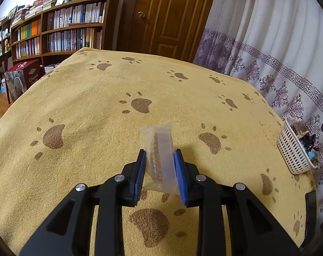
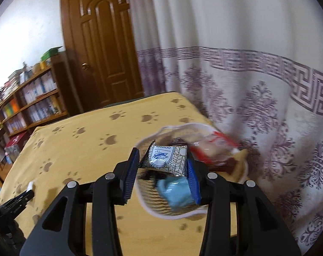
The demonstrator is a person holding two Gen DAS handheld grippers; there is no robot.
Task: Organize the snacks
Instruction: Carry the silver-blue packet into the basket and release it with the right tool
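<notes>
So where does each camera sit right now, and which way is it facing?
Left wrist: on the left gripper, facing across the yellow cloth toward bookshelves; jaws pinch a clear packet.
Right wrist: on the right gripper, facing the white basket; jaws hold a patterned packet.
Shared: cloth, basket, door, curtain.

Right claw [image 2: 163, 162] gripping patterned snack packet [image 2: 168, 156], above white basket [image 2: 161, 212]

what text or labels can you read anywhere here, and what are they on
"DENMAS", upside down, on the patterned snack packet held over the white basket.
"Classic" on the dark red box by the bookshelf; the word below it is cut off.
Book spines on the shelves: too small to read.
Clear snack packet: no print visible.
</notes>
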